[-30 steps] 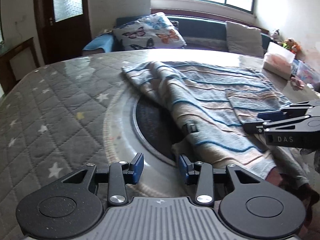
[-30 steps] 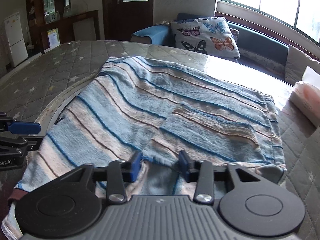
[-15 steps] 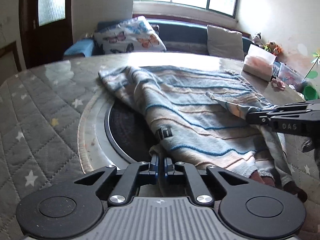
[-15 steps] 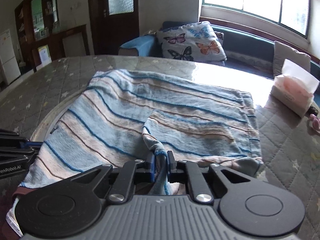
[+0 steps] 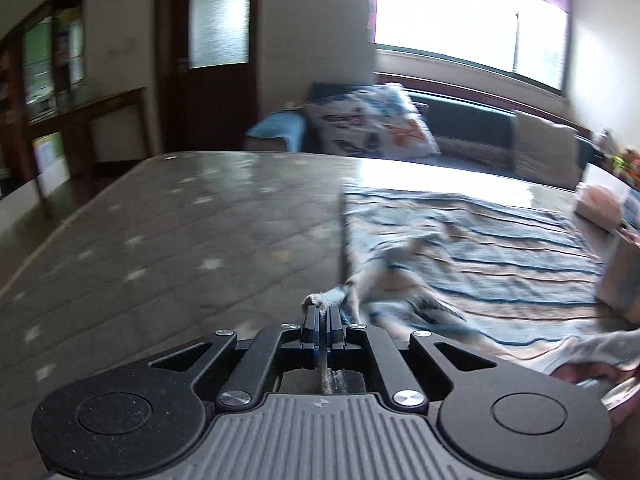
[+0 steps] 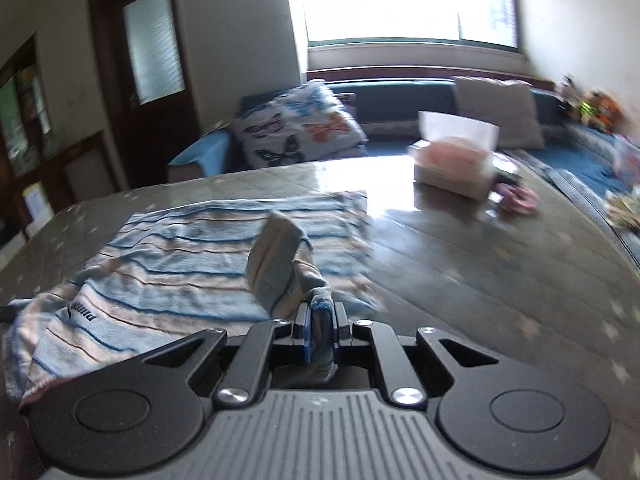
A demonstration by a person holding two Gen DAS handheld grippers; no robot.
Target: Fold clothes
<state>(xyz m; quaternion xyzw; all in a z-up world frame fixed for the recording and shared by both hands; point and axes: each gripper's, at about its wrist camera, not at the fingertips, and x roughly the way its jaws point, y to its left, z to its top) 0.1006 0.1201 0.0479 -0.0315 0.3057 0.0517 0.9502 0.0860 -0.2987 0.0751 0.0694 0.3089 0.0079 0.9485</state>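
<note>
A blue, beige and white striped garment (image 5: 480, 256) lies spread on the quilted star-patterned table (image 5: 180, 240). My left gripper (image 5: 322, 316) is shut on a corner of the garment and holds it lifted, with cloth trailing to the right. In the right wrist view the garment (image 6: 180, 264) lies to the left. My right gripper (image 6: 320, 316) is shut on another part of it, and a fold of cloth stands up just ahead of the jaws. Neither gripper shows in the other's view.
A tissue box (image 6: 452, 168) and small pink items (image 6: 516, 196) sit on the table's far right. A sofa with a butterfly cushion (image 6: 296, 132) stands behind the table under the window. A dark door (image 5: 208, 56) and shelves are at the left.
Both grippers closed on the garment from open a second ago, then lifted it and swung. The garment has been pulled over, the dark round patch is out of sight, and both views are now motion-blurred.
</note>
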